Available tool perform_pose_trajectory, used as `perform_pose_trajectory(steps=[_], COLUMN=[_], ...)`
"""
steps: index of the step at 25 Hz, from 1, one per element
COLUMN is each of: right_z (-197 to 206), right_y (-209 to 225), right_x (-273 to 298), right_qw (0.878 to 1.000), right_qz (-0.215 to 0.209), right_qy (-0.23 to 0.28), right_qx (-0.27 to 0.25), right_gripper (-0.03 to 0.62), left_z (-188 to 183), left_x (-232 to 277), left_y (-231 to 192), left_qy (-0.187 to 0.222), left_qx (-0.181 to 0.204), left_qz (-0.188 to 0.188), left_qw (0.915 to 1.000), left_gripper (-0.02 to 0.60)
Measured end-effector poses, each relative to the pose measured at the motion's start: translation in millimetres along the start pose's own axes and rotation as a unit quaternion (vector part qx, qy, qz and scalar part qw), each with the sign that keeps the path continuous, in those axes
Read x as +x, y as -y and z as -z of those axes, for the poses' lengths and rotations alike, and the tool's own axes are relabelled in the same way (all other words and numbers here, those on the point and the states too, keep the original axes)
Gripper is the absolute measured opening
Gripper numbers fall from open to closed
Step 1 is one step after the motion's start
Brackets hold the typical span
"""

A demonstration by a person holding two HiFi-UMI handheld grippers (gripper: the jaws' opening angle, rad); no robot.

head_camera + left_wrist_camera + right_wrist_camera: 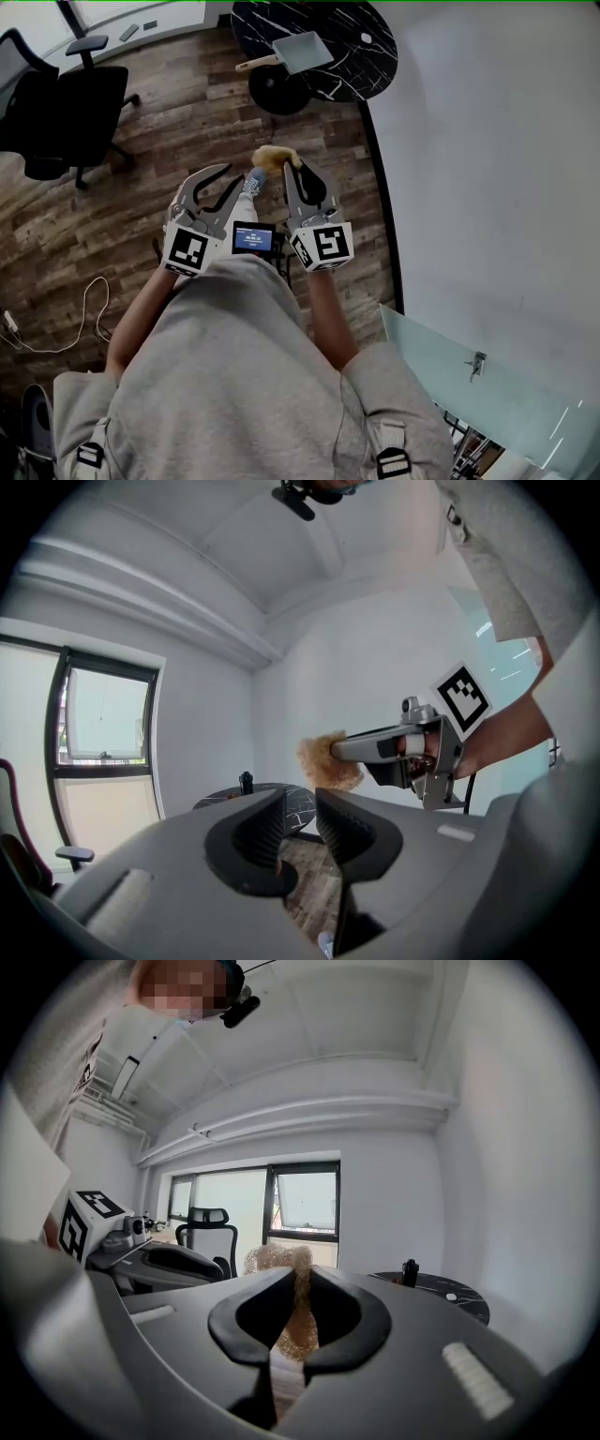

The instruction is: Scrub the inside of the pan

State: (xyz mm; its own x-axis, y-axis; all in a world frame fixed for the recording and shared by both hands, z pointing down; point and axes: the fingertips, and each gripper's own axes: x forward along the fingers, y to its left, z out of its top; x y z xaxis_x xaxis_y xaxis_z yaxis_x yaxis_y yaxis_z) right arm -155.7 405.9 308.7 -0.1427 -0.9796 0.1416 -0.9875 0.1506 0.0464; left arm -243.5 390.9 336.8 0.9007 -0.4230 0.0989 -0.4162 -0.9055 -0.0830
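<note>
Scouring pad (272, 157) pinched in right gripper (300, 1283), left gripper (300, 803) half-open, empty, apparently readied for pan (302, 52) at twelve o'clock.

shirt (225, 375): grey, short-sleeved | left gripper (234, 174), right gripper (293, 169): grey (black-white marker cubes (187, 251)) | straps (392, 461): possibly backpack

Scrubber (270, 157) in right gripper (293, 167), left gripper (234, 174) just beside it, pan (302, 52) on surface (361, 37) well ahead, chair (66, 108) far left.
</note>
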Motion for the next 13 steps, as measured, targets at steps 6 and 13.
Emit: perform_pose_trajectory(steps=[6, 13], right_z=[-9, -20], right_y=[-2, -7], right_x=[-6, -8], right_qw=[1.0, 0.999], right_qz=[0.009, 0.009], right_qy=[0.016, 0.019], right_qx=[-0.014, -0.029], right_gripper=[0.052, 0.051], left_z=[-16, -27], left_x=[-10, -11], left_y=[5, 8], left_qy=[0.019, 0.025], left_qx=[-0.003, 0.0], left_qz=[0.019, 0.03], left_qw=[0.9996, 0.9992], left_gripper=[0.1, 0.106])
